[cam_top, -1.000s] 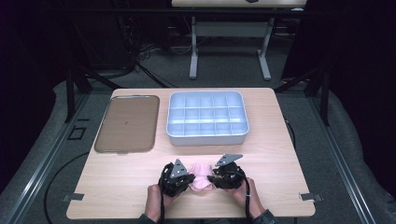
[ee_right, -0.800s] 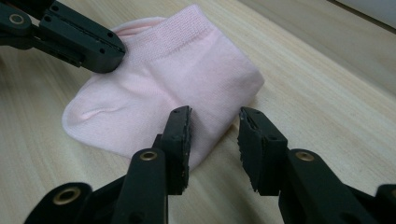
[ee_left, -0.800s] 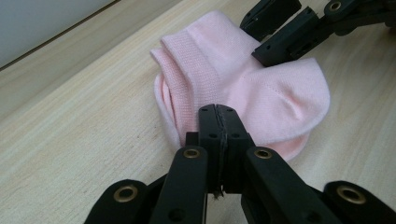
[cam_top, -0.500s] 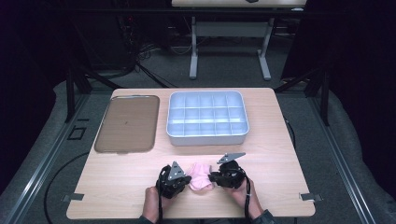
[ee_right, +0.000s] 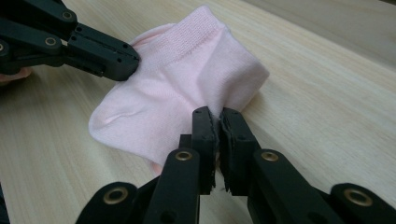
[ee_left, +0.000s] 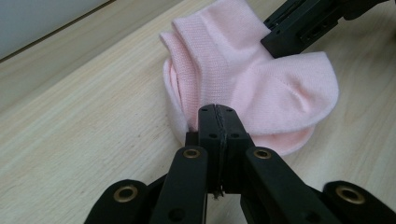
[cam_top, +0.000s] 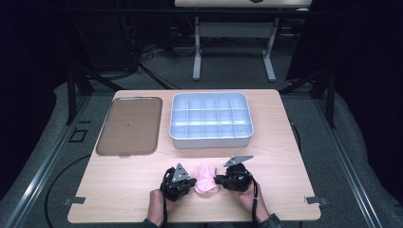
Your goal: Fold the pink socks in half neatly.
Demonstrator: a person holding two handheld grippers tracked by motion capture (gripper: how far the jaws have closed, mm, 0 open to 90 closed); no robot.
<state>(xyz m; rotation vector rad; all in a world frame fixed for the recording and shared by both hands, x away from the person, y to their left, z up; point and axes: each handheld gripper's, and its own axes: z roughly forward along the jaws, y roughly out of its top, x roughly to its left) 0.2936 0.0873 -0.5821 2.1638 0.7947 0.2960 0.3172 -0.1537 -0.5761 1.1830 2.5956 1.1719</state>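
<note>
Pink sock (cam_top: 206, 179) — folded, flat on near edge of wooden table (cam_top: 285, 156), between both grippers.
Left gripper (cam_top: 190, 183) — jaws pinched tight on sock's left edge; fabric caught at tips.
Right gripper (cam_top: 217, 180) — jaws have just been closing, now clamped on sock's right edge, thin fold of fabric between pads.
Grey divided tray (cam_top: 211, 119) — far side of table, well apart from sock.
Brown flat tray (cam_top: 129, 126) — just left of grey divided tray.

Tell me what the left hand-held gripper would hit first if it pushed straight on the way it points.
The pink sock: the left hand-held gripper already pinches its edge. Past the sock, probably the right hand-held gripper, though depth is unclear.
</note>
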